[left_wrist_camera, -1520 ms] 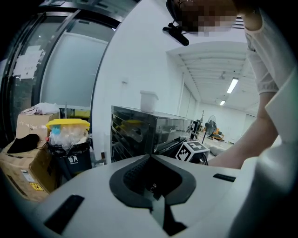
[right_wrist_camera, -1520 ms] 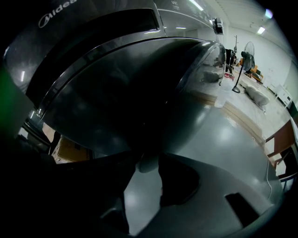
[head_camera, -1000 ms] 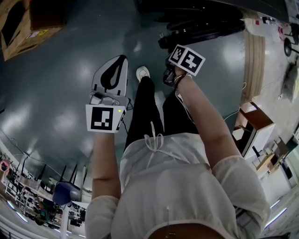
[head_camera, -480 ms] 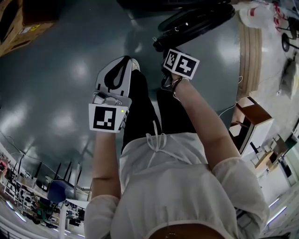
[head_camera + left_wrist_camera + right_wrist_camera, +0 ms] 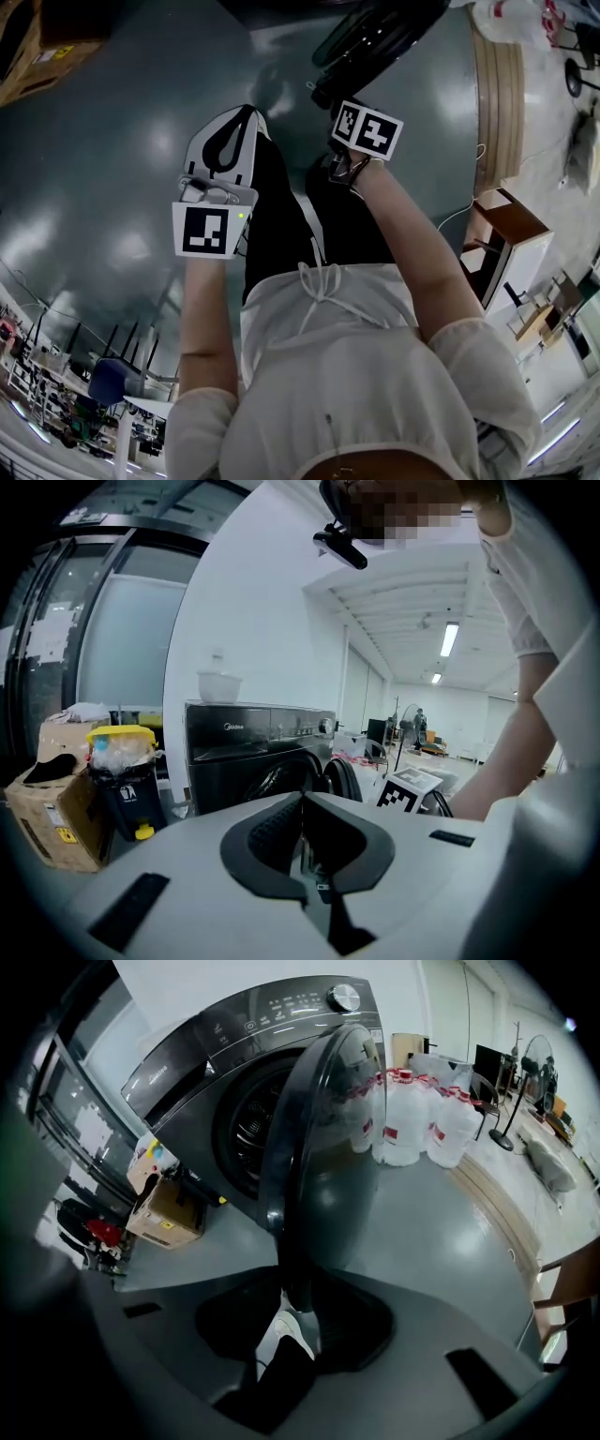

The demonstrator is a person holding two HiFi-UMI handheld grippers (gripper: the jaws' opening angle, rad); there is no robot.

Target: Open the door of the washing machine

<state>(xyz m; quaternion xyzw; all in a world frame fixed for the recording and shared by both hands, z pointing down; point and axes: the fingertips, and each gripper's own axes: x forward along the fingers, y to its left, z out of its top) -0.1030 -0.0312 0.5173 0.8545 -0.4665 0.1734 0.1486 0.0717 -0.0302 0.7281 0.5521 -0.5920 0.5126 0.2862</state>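
Note:
The dark grey washing machine point(image 5: 202, 1049) stands with its round door point(image 5: 328, 1129) swung out towards me. The door's lower rim runs down between the pads of my right gripper point(image 5: 292, 1288), whose jaws are closing on it. In the head view that gripper point(image 5: 336, 161) sits under its marker cube, just below the door point(image 5: 375, 42). My left gripper point(image 5: 249, 112) hangs beside the person's leg, shut with nothing in it. In the left gripper view it point(image 5: 302, 799) faces the washing machine point(image 5: 248, 733) and door point(image 5: 342, 775) from further off.
A cardboard box point(image 5: 52, 808) and a yellow-lidded bin point(image 5: 122, 780) stand left of the machine. Several water bottles point(image 5: 412, 1119) sit to its right. A wooden strip point(image 5: 492, 103) and a small cabinet point(image 5: 511, 248) lie at the right on the grey floor.
The door has swung further round at the top of the head view. The person has stepped, and the floor and the box at top left have slid out of frame. Both grippers moved along.

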